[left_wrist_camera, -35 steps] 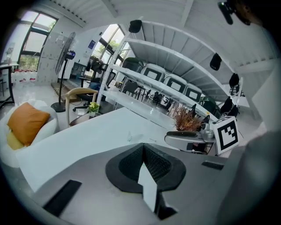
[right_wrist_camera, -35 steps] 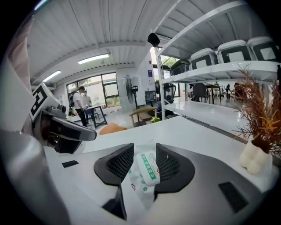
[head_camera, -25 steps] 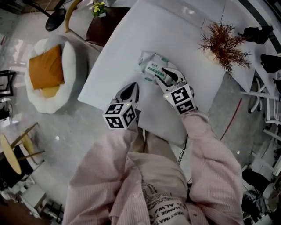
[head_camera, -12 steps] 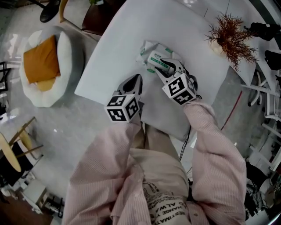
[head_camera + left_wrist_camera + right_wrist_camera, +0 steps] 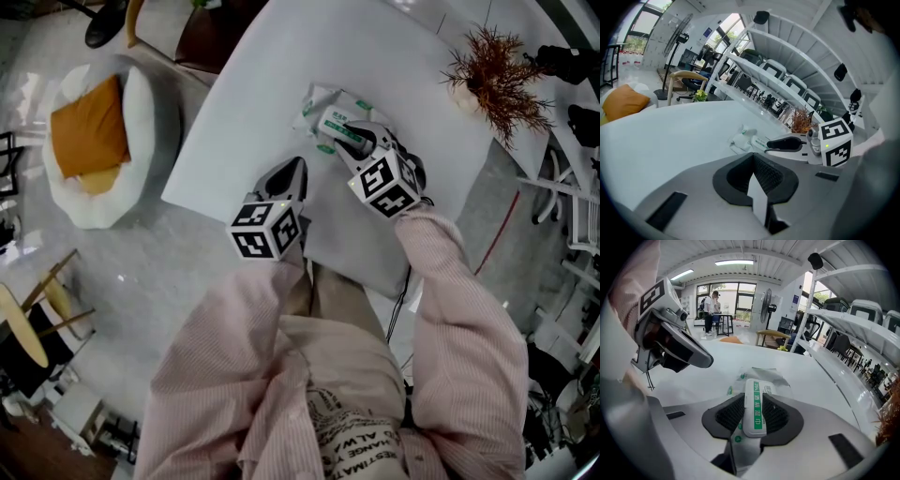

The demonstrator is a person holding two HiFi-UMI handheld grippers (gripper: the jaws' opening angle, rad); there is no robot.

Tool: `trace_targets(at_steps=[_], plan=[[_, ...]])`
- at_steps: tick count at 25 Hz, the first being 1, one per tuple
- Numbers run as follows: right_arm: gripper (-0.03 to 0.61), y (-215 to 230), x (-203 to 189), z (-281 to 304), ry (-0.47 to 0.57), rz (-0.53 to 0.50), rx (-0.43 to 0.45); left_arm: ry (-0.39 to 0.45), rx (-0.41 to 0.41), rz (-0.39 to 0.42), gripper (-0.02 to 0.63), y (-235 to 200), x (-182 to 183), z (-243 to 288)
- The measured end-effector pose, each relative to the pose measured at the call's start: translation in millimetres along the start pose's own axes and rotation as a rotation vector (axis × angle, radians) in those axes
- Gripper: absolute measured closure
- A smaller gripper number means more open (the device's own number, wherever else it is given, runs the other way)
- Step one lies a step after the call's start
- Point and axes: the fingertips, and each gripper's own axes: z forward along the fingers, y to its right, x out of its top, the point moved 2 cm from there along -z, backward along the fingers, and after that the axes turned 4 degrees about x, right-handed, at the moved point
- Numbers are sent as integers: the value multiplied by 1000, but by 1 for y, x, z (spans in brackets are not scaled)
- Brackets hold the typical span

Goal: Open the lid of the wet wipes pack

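Only your right gripper [image 5: 753, 401] view shows its jaws closing onto the white, green-striped lid [image 5: 755, 416] of the crinkled wet wipes pack [image 5: 764, 377]. Your left gripper [image 5: 753, 161] is clenched, empty.

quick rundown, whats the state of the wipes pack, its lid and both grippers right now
wipes pack: lying on the table, wrapper crumpled
lid: closed, flat on the pack
right gripper: jaws closing, lid between them, touching its two sides
left gripper: shut, empty, apart from the pack
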Motion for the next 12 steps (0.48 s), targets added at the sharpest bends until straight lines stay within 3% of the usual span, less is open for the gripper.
trace_targets(at_steps=[12], plan=[[482, 5, -1, -4, 19, 178, 100, 8, 2, 9, 617, 0, 7, -2]])
